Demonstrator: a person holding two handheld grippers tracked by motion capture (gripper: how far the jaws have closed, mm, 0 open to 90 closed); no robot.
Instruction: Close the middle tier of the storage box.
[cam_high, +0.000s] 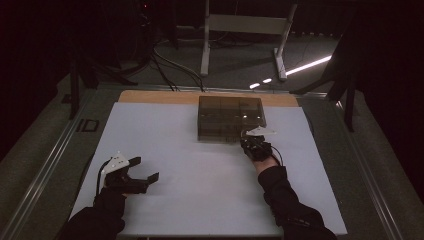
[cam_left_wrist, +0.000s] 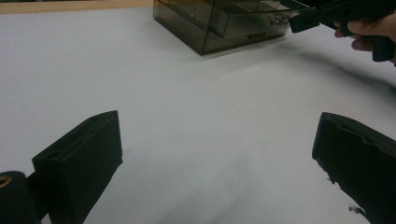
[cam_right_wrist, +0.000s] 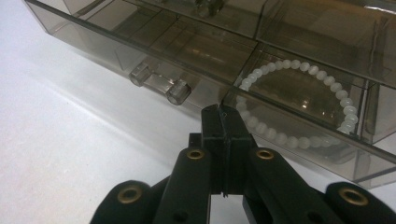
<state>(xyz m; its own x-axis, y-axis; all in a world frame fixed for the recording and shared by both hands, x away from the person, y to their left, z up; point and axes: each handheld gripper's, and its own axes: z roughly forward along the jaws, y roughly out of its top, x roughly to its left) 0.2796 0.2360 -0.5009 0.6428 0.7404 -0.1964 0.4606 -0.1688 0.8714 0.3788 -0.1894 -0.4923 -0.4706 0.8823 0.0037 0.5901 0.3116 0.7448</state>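
Smoked-clear plastic drawer box (cam_right_wrist: 154, 42): rigid, light, slippery; likely slides. Right gripper (cam_right_wrist: 223, 122) pinched closed at bead-bracelet drawer (cam_right_wrist: 299, 100) front, grasp unclear. Best hold: clear handle (cam_right_wrist: 160, 84). Left gripper (cam_left_wrist: 219, 154) wide, empty.

A dark see-through drawer box (cam_high: 230, 118) sits at the far middle of the white table (cam_high: 200, 200). The right gripper (cam_high: 248, 141) touches the box's near right corner. The left gripper (cam_high: 146, 169), jaws spread wide, hovers over the near left, well apart from the box.
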